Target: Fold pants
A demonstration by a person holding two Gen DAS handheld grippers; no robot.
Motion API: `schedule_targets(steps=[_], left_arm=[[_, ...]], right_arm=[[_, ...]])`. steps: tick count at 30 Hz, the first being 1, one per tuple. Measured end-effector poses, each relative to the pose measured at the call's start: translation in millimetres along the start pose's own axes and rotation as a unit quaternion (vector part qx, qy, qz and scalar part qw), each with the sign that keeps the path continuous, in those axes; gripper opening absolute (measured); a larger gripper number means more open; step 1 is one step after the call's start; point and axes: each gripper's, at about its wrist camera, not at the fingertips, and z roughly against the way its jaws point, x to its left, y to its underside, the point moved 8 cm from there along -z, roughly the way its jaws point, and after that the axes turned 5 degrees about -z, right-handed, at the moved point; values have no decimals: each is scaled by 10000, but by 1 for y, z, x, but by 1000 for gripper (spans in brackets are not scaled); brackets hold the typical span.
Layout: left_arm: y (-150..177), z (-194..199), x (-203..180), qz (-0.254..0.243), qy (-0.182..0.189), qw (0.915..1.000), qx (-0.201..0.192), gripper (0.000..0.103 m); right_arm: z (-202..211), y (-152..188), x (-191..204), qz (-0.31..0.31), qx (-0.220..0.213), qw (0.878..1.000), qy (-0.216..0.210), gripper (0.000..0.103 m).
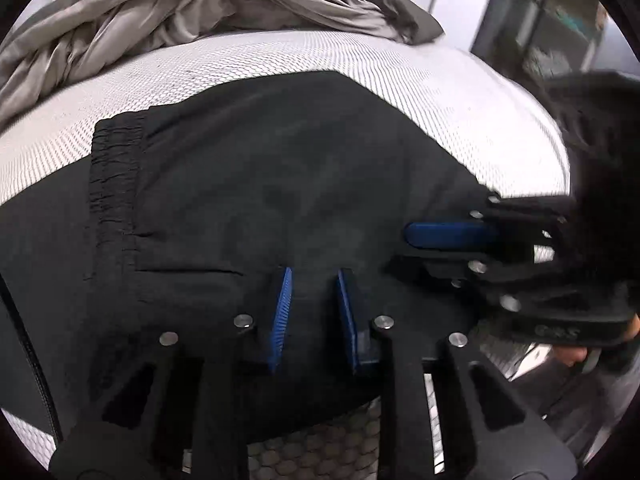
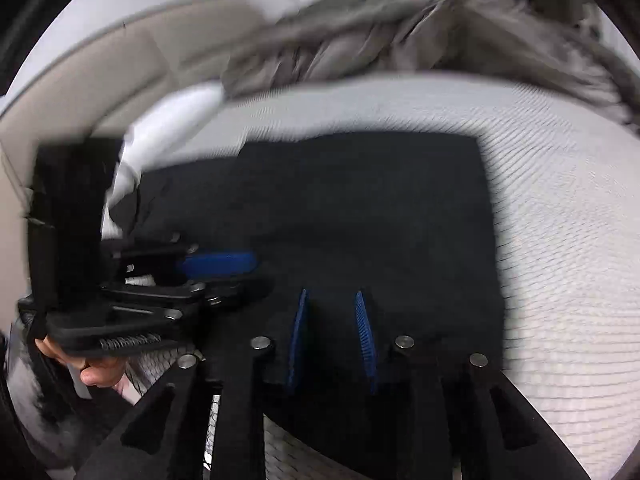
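Black pants (image 1: pixel 280 184) lie folded flat on the white mesh bed (image 1: pixel 400 76), waistband (image 1: pixel 114 176) to the left, while the left gripper (image 1: pixel 312 312) and right gripper (image 2: pixel 332 336) both rest on the near edge, blue pads apart, beside a grey blanket (image 1: pixel 160 12) further back

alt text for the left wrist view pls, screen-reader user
Black pants lie flat on a white mesh-textured surface, with the left gripper over their near edge, jaws parted. The right gripper reaches in from the right, and a crumpled grey cloth lies behind.
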Motion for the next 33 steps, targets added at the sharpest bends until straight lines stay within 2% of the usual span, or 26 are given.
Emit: schedule_targets(steps=[2,3,4,5,6,7,9,11,14,15,17,19,21,23,24,27,28,30,33], left_arm=[[7,9,9,113,123,9999,-28,20],[13,16,16,142,157,9998,-48,15],[19,21,22,158,166,9997,-48,16],[26,28,32,182,-40,9998,-36,16],[28,32,36,226,-80,9997,-41,15],[31,37,41,296,-54,9995,-44,15],[31,44,46,429,-61,9990,-82,15],[20,50,46,422,-167,9988,-187,16],[-7,48,40,451,-13,9981,-418,18],[-15,41,38,437,3,9983,-397,19],[-23,19,42,378,-106,9990,-208,19],[-18,7,46,505,69,9986,-107,17],[-10,2,57,824,334,9960,-78,1],[-2,5,65,1170,752,9901,-161,1],[2,9,69,1219,785,9892,-193,1],[8,24,75,1046,210,9941,-177,1],[4,31,73,945,-2,9953,-221,1],[-11,43,68,776,-221,9958,-439,1],[-37,40,60,710,-250,9955,-574,1]], right_arm=[[-10,6,1,95,62,9999,47,25],[-7,6,0,261,54,9996,49,25],[-1,8,-8,385,75,9990,207,25],[7,11,-26,383,64,9981,483,25],[17,14,-48,259,-24,9961,841,25],[24,19,-64,68,-27,9951,987,25],[36,25,-81,-389,-35,9961,789,24],[46,17,-76,-322,-180,9957,850,25],[55,-14,-44,-195,-737,9956,546,31],[44,-22,-32,-152,-807,9953,513,34],[11,-40,-4,64,-680,9967,450,36],[-18,-44,10,298,-408,9979,413,36],[-38,-43,3,599,-130,9963,609,35],[-37,-37,-21,609,-154,9939,911,34],[-30,-38,-36,523,-176,9919,1141,34],[-9,-35,-87,167,-171,9833,1805,39],[-3,-33,-97,-82,-152,9844,1753,39],[16,-36,-93,-345,-286,9887,1428,39],[32,-60,-67,-202,-804,9899,1151,40]])
